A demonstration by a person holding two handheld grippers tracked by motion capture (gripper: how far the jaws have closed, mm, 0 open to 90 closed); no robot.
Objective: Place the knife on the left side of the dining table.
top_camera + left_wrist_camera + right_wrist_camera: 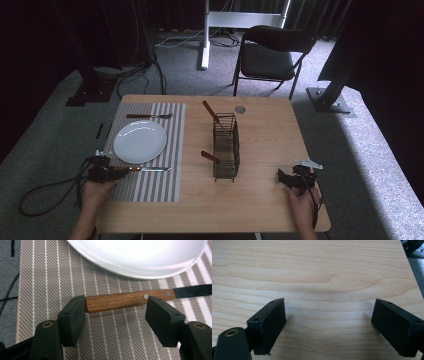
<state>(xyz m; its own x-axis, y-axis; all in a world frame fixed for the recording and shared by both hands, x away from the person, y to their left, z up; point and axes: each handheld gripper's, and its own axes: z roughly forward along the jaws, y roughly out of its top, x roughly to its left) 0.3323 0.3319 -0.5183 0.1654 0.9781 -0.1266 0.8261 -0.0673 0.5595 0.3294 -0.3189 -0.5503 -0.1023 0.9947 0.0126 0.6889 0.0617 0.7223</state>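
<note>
Knife (130, 300) lies on striped mat (45, 277), near side of plate (140, 257). Left claw (116, 315) part-open, jaws straddling the wooden handle lengthwise, one touching its butt. Right claw (328, 325) wide open over bare tabletop (317, 270), holding nothing.

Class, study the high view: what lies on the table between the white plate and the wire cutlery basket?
In the high view, only the striped placemat's right edge and bare wooden table lie between the white plate and the wire cutlery basket.
</note>
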